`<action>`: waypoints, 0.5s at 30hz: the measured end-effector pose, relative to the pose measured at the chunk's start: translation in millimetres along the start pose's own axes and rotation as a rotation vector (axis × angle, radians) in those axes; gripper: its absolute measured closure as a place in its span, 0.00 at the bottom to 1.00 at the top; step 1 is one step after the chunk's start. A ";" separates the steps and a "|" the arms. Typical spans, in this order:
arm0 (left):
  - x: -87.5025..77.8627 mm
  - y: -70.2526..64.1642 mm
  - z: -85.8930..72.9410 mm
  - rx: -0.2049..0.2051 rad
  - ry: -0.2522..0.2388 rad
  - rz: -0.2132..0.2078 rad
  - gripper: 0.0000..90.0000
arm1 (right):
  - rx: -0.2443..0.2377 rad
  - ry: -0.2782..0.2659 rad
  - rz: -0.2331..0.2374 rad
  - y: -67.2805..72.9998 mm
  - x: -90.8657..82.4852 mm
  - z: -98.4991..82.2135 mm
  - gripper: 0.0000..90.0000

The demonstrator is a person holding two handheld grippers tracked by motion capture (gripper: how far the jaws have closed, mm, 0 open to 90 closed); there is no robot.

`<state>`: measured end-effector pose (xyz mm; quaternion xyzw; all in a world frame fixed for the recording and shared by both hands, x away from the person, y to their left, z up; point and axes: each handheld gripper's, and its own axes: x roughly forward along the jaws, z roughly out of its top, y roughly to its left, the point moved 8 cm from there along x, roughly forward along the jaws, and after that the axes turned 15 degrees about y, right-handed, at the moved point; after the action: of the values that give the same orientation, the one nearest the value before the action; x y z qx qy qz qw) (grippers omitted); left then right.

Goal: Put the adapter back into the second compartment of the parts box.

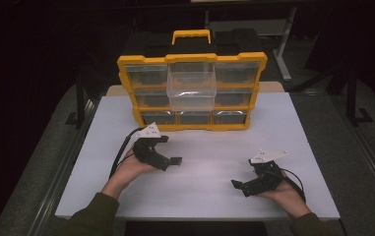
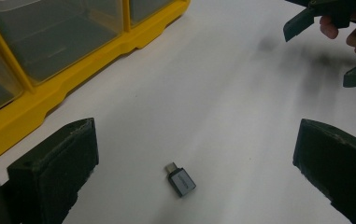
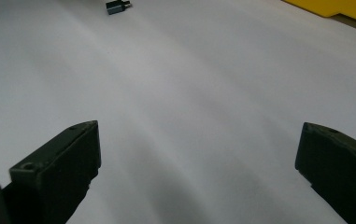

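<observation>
A small grey USB adapter lies on the white table, between the wide-apart jaws of my left gripper and a little short of their tips. The adapter also lies far off at the top left of the right gripper view. In the high view my left gripper is open at centre left, in front of the organizer. My right gripper is open at the lower right, jaws pointing left, nothing between them. That same right gripper appears at the top right of the left gripper view.
A yellow organizer with clear drawers stands at the back of the table, and its upper middle drawer is pulled out. Its yellow base is close to my left gripper. Dark floor surrounds the table.
</observation>
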<state>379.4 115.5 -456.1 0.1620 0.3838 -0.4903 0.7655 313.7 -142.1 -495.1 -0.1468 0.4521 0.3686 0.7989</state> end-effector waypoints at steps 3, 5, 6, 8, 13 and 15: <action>3.0 -0.1 2.3 0.001 0.004 0.004 0.00 | 0.000 0.000 0.001 0.0 0.0 -0.1 0.00; 5.1 1.1 2.8 0.008 0.013 0.014 0.00 | 0.000 0.000 0.002 0.1 0.0 -0.1 0.00; 5.8 1.0 3.4 0.004 0.010 0.010 0.00 | 0.000 -0.001 0.002 0.1 -0.1 0.0 0.00; 7.2 1.0 4.5 0.002 0.007 0.006 0.00 | 0.000 -0.001 0.003 0.2 -0.3 -0.1 0.00; 11.3 3.2 7.5 -0.010 0.001 0.002 0.00 | -0.001 0.000 0.002 -0.1 -0.2 -0.3 0.00; 13.3 3.5 9.3 -0.008 0.003 0.006 0.00 | -0.002 0.000 0.003 0.1 -0.2 -0.3 0.00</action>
<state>389.4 103.1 -460.4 0.1607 0.3865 -0.4860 0.7672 313.4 -142.2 -495.1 -0.1469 0.4521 0.3702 0.7981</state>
